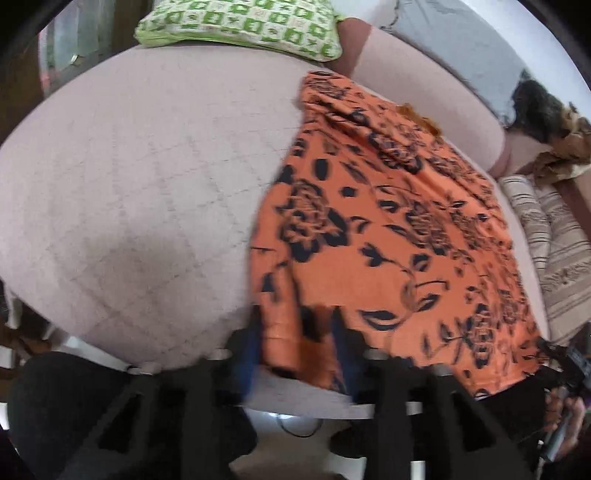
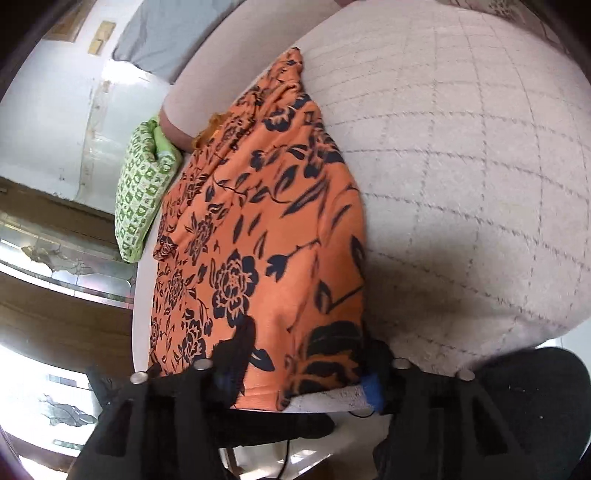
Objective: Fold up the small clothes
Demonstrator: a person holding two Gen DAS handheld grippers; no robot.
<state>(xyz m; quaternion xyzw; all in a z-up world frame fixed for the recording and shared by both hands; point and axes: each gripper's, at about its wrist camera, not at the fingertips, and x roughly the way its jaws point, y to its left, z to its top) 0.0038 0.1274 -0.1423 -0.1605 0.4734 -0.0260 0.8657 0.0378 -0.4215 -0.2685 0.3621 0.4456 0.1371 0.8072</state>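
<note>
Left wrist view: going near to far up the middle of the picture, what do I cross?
Left gripper → near hem of the orange floral garment → its far bunched end → pink quilted bed cover → green patterned pillow.

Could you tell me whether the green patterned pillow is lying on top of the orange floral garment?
No, the green patterned pillow lies beyond the orange floral garment, apart on the pale quilted bed cover.

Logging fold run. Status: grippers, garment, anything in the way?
Both grippers, left and right, open astride the near hem. Orange garment lies lengthwise on the bed. Green pillow at far end, clear of it.
</note>
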